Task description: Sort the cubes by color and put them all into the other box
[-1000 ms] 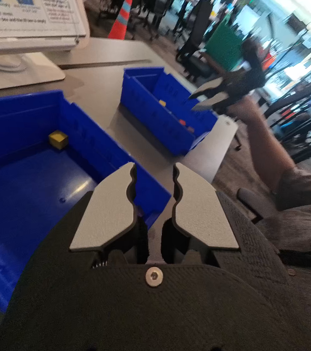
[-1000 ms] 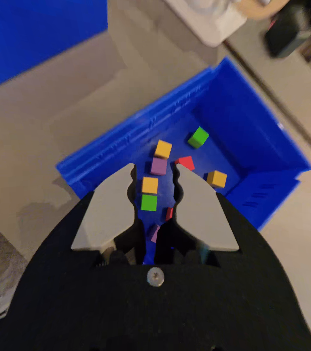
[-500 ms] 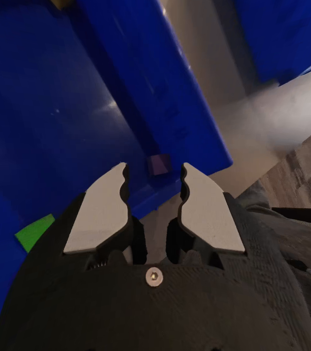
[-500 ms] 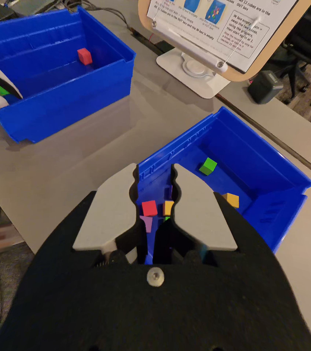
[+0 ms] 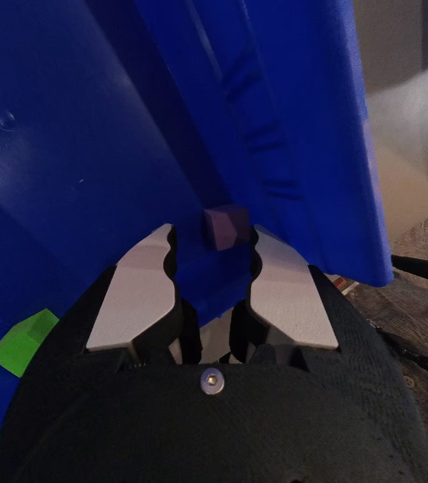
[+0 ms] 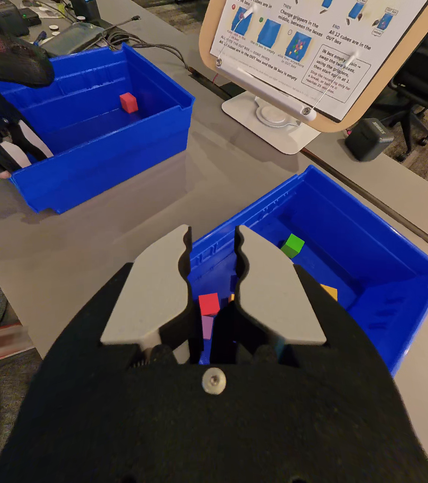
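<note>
My left gripper (image 5: 212,230) is open and reaches down into a blue bin (image 5: 82,109). A purple cube (image 5: 224,226) lies in the bin's corner just ahead of the fingertips, slightly nearer the right finger. A green cube (image 5: 22,339) lies at the lower left. In the right wrist view the left gripper (image 6: 22,146) dips into the left blue bin (image 6: 103,156), where a red cube (image 6: 128,102) also lies. My right gripper (image 6: 212,232) is open and empty, hovering above the near edge of the right blue bin (image 6: 390,261), which holds a red cube (image 6: 209,304), a green cube (image 6: 292,245) and several others.
A grey table (image 6: 103,235) carries both bins. A tan-framed instruction board on a white stand (image 6: 281,122) stands at the back. A black box (image 6: 368,142) and cables (image 6: 119,39) lie behind. Carpeted floor (image 5: 416,326) lies beyond the table edge.
My left gripper swung down from above the table into the left bin and closed in on the purple cube. My right gripper rose and pulled back from inside the right bin.
</note>
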Demonstrator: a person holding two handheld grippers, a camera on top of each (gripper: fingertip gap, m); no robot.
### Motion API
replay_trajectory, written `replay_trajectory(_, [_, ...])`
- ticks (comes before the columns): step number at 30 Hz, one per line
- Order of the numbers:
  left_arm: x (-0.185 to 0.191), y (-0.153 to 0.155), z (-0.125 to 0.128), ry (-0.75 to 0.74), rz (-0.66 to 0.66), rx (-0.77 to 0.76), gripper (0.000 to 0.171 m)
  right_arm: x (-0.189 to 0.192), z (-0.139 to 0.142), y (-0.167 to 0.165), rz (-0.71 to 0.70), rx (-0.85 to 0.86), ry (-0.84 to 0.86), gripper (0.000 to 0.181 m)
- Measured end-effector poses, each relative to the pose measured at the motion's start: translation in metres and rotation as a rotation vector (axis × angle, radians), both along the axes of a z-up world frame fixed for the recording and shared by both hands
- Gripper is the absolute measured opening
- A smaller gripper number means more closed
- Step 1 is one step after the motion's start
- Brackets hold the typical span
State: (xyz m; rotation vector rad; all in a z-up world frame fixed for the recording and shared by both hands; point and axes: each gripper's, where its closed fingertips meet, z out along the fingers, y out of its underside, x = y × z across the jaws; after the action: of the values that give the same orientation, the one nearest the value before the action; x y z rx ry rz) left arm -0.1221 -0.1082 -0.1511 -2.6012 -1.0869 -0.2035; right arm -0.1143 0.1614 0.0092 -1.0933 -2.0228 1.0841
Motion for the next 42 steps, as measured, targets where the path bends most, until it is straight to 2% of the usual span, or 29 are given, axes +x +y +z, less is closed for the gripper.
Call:
replay_trajectory(5, [-0.003, 0.0, 0.0, 0.016, 0.019, -0.024, 0.061, 0.0, -0.001, -0.002, 0.002, 0.003, 0.001, 0.031])
replay_trajectory(10, [-0.012, -0.009, 0.004, 0.09, 0.029, -0.083, 0.052, 0.001, 0.002, -0.003, 0.002, 0.001, 0.008, 0.031])
replay_trajectory(18, [-0.011, -0.008, 0.0, 0.059, 0.047, -0.081, 0.051, 0.002, 0.003, -0.007, 0.003, 0.005, 0.016, 0.031])
replay_trajectory(25, [-0.008, -0.001, -0.003, 0.079, 0.036, -0.091, 0.031, 0.003, 0.005, -0.009, 0.007, 0.005, 0.027, 0.031])
replay_trajectory(30, [-0.01, -0.004, -0.002, 0.107, 0.04, -0.1, 0.03, 0.004, 0.008, -0.007, 0.003, 0.0, 0.041, 0.031])
replay_trajectory(32, [-0.011, 0.0, 0.008, 0.097, 0.05, 0.004, 0.029, 0.004, 0.008, -0.008, 0.007, -0.003, 0.044, 0.031])
replay_trajectory(33, [-0.01, 0.007, 0.018, 0.074, 0.052, 0.118, 0.03, 0.005, 0.008, -0.009, 0.016, -0.005, 0.044, 0.031])
replay_trajectory(35, [-0.005, 0.023, 0.053, -0.039, 0.057, 0.46, 0.029, 0.006, 0.004, -0.021, 0.073, -0.019, 0.037, 0.031])
replay_trajectory(37, [0.0, 0.029, 0.098, -0.176, 0.056, 0.809, 0.029, 0.011, 0.001, -0.05, 0.199, -0.064, 0.044, 0.032])
replay_trajectory(38, [0.001, 0.026, 0.115, -0.236, 0.055, 0.932, 0.029, 0.016, 0.002, -0.071, 0.286, -0.094, 0.063, 0.033])
replay_trajectory(42, [0.011, 0.022, 0.152, -0.32, 0.01, 1.153, 0.028, 0.026, 0.009, -0.146, 0.503, -0.142, 0.206, 0.043])
